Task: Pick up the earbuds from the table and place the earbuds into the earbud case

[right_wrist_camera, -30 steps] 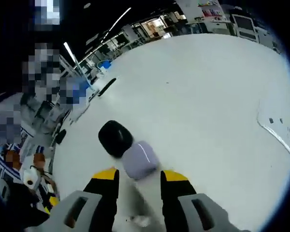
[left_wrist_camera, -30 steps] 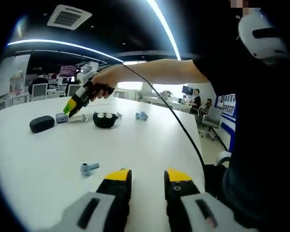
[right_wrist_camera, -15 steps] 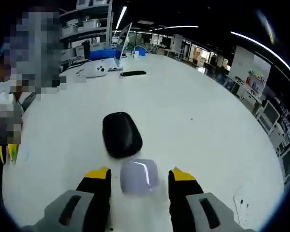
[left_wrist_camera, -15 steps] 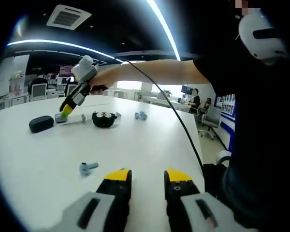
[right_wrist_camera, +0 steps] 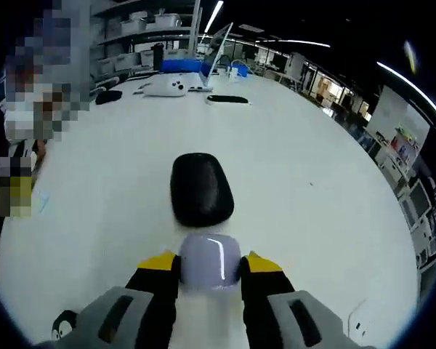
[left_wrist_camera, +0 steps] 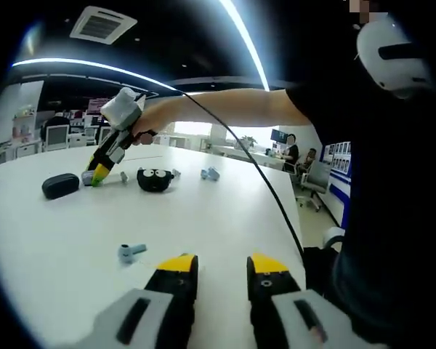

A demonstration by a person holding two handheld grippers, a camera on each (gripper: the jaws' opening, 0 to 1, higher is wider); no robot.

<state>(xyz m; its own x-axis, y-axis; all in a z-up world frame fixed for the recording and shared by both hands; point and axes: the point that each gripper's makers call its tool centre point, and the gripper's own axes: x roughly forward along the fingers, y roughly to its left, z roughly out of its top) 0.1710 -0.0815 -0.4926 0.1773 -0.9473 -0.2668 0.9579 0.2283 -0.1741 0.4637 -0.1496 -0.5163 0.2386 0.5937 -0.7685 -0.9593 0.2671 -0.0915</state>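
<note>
— On the white table (left_wrist_camera: 225, 211), what lies around?
— A black oval case (right_wrist_camera: 200, 189) sits just beyond the lavender earbud case (right_wrist_camera: 210, 260), touching it or nearly so. In the left gripper view a grey-blue earbud (left_wrist_camera: 131, 251) lies near the left gripper (left_wrist_camera: 222, 270); a black googly-eyed case (left_wrist_camera: 155, 179) and another blue piece (left_wrist_camera: 210, 174) sit farther off.
— And the claws?
— The right gripper (right_wrist_camera: 207, 267) has both jaws pressed on the lavender case. The left one's jaws stand apart, holding nothing.

Bare counter (right_wrist_camera: 327, 218) lies open either side of my right claw (right_wrist_camera: 209, 263); a black case (right_wrist_camera: 200, 189) blocks straight ahead, touching the lilac case (right_wrist_camera: 209, 262) between my jaws.
</note>
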